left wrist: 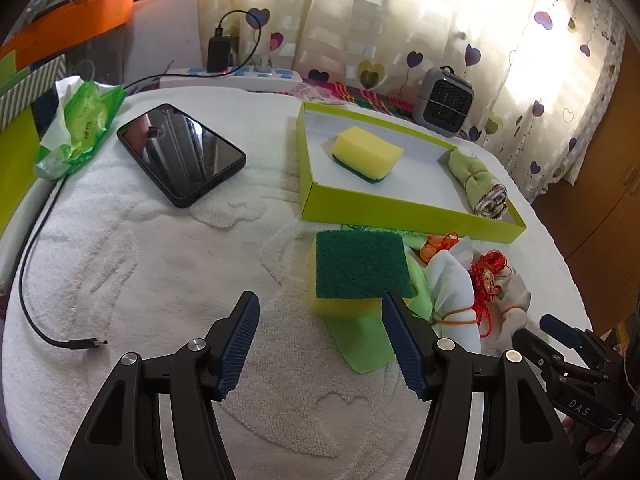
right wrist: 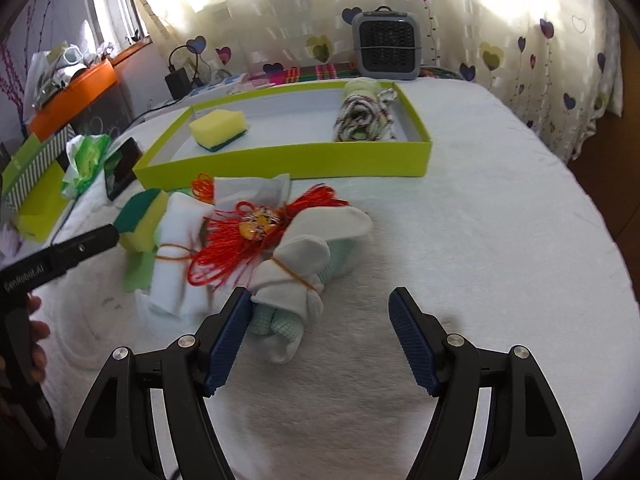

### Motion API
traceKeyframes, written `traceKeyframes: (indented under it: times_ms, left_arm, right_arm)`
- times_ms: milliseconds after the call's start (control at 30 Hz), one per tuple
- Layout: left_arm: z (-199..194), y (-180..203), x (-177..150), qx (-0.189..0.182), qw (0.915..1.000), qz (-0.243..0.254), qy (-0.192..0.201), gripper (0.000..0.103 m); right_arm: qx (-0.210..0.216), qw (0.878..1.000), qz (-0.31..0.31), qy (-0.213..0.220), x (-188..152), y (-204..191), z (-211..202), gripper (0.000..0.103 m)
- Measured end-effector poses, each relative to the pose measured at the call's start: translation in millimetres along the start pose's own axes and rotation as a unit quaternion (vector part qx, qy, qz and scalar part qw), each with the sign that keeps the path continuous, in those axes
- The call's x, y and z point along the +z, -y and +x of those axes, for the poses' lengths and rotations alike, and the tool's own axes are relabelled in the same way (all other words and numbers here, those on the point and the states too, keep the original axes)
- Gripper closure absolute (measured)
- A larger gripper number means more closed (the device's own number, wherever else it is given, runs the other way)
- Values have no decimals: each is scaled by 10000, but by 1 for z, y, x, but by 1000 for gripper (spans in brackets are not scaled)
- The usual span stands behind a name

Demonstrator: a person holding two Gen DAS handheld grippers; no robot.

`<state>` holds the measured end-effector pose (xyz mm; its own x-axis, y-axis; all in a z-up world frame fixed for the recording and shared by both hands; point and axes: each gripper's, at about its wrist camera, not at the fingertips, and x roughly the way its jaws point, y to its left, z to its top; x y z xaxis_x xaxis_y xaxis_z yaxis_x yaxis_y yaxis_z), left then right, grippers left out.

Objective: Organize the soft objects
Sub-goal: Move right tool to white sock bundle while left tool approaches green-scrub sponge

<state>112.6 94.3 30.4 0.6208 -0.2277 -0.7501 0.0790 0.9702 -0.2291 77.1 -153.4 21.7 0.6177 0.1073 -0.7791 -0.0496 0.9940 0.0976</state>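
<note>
So the pile of soft stuff sits just in front of the lime green tray (right wrist: 280,160): a sponge lying green side up (left wrist: 360,264), a white cloth bundle tied with a band (right wrist: 288,276), and a red string tassel (right wrist: 240,240) draped over it. Inside the tray there's already a yellow sponge (left wrist: 368,152) and a rolled cloth (left wrist: 480,180). My left fingers (left wrist: 320,348) are spread wide, the right-side one just by the sponge. My right fingers (right wrist: 320,340) are spread too, holding nothing, with the left-side one right up against the bundle. Phone (left wrist: 180,152) lies off left on the white towel (left wrist: 160,280).
</note>
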Motion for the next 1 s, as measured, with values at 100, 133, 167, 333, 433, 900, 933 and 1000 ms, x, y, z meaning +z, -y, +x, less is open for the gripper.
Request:
traceKeyframes:
  times_ms: [100,133,167,333,433,900,933,1000]
  left_arm:
    - [-1,0,1,-8,10000,4,4,40]
    - [-1,1,1,-3,10000,10,8,40]
    - [0,1,1,-1,10000,-1,0,40]
    - [-1,3,2,-37,10000,14,-19,40]
    - [-2,5,3,-62,10000,5,-21,40]
    - [2,16,8,-38,9999,98,-50,40]
    - [2,16,8,-38,9999,106,-47,40]
    - [3,19,9,-29,9999,130,-63,40]
  right_arm:
    - [-262,9996,-72,20,-2,5,-6,32]
    - [-389,9992,-91,32,-3,8,-9,32]
    - [-484,9988,-101,52,-4,11,-11,32]
    - [-753,9971,-57,128,-2,20,-19,32]
    - [-799,9967,47,118,-2,25,-21,32]
    - [-803,9904,1064,360,-10,63,-34,32]
    - [-665,9892,1224,450,-10,68,-37,32]
    - [-437,9869,1431,607,-9,72,-40,32]
